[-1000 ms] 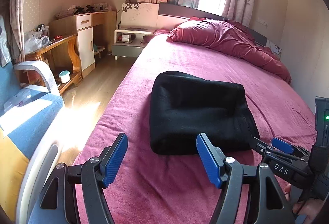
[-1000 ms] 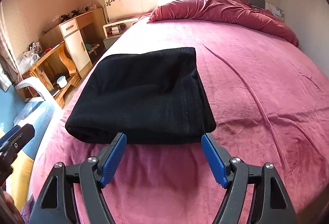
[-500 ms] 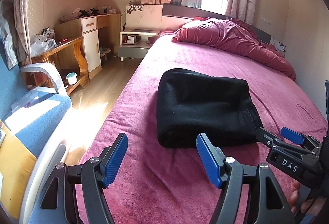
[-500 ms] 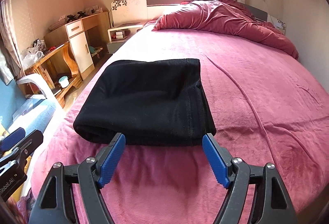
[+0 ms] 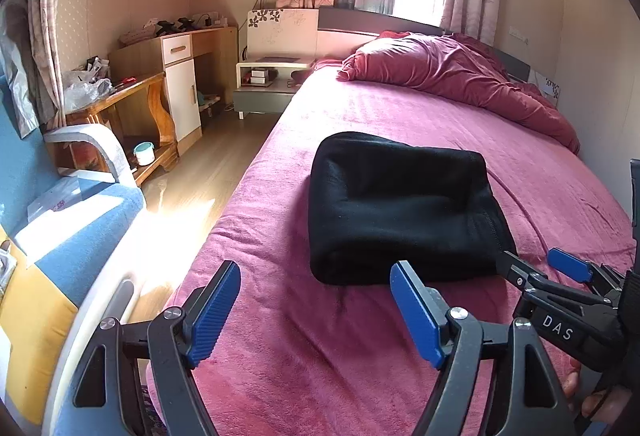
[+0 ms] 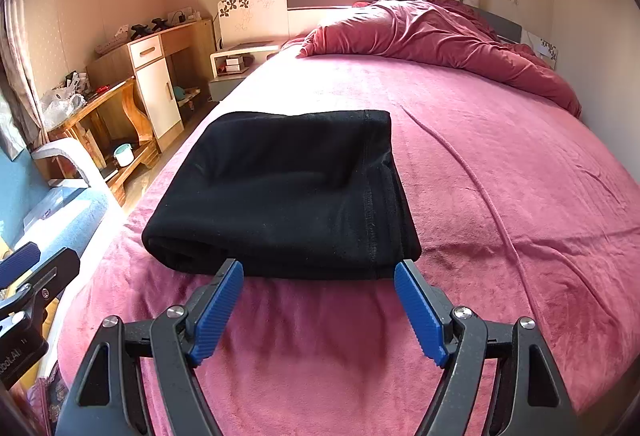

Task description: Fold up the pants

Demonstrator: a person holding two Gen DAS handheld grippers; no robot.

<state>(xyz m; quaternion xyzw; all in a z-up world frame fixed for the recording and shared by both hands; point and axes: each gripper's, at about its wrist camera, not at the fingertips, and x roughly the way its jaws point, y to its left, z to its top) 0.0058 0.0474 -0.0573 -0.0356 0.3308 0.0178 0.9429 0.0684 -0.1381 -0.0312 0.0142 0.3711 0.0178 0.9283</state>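
The black pants point(image 5: 400, 207) lie folded into a thick rectangle on the pink bedspread point(image 5: 360, 356); they also show in the right wrist view point(image 6: 288, 191). My left gripper point(image 5: 316, 300) is open and empty, a little in front of the bundle's near left corner. My right gripper point(image 6: 318, 296) is open and empty, just in front of the bundle's near edge, not touching it. The right gripper also shows in the left wrist view point(image 5: 544, 268), open beside the bundle's near right corner.
A crumpled red duvet point(image 5: 460, 75) lies at the head of the bed. A nightstand point(image 5: 268, 83), a wooden desk point(image 5: 172, 75) and a low wooden table point(image 5: 120, 115) stand along the left wall. A blue and yellow chair point(image 5: 48, 236) is at the near left.
Both grippers have drawn back from the folded pants and risen a little, so the bundle sits farther away in both views. Both stayed open and empty. The pants have not moved.
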